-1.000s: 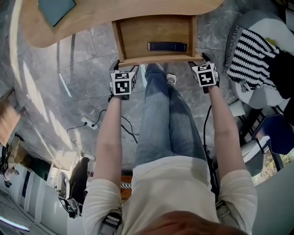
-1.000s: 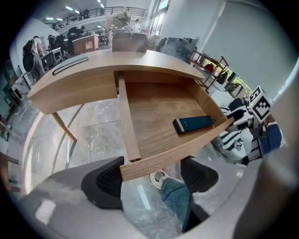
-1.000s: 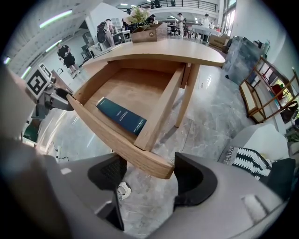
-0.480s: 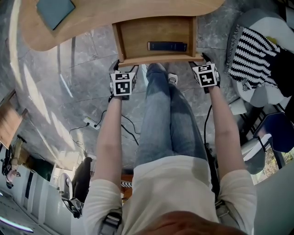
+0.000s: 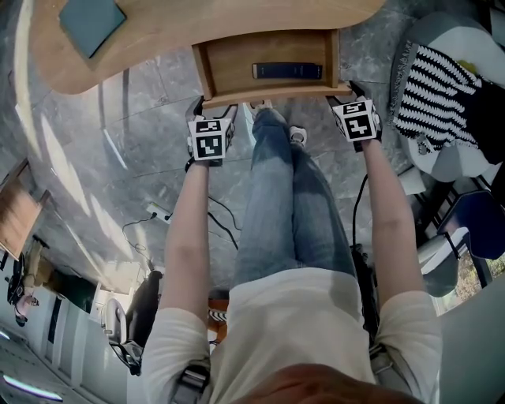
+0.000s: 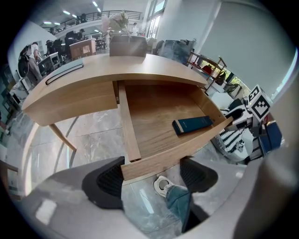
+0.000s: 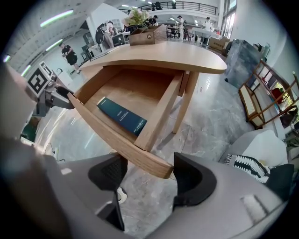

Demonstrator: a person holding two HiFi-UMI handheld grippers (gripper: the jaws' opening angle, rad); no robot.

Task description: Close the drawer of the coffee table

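The wooden coffee table (image 5: 197,24) has its drawer (image 5: 268,93) pulled out toward me, with a dark blue flat box (image 5: 287,71) lying inside. My left gripper (image 5: 213,109) sits at the left end of the drawer's front board (image 6: 177,151), and its open jaws rest against the outer face. My right gripper (image 5: 351,93) stands the same way at the right end (image 7: 140,156). In the left gripper view, the left gripper (image 6: 154,179) shows floor and a shoe between its pads. The right gripper (image 7: 147,175) has the board's corner between its wide pads.
A teal book (image 5: 91,20) lies on the tabletop at the left. My legs (image 5: 284,205) stand just in front of the drawer. At the right is a striped cushion (image 5: 430,91) on a pale seat. Cables (image 5: 158,213) trail over the grey marble floor at the left.
The drawer has slid a little way in under the tabletop. Both grippers have moved with it, away from me, staying at its front corners.
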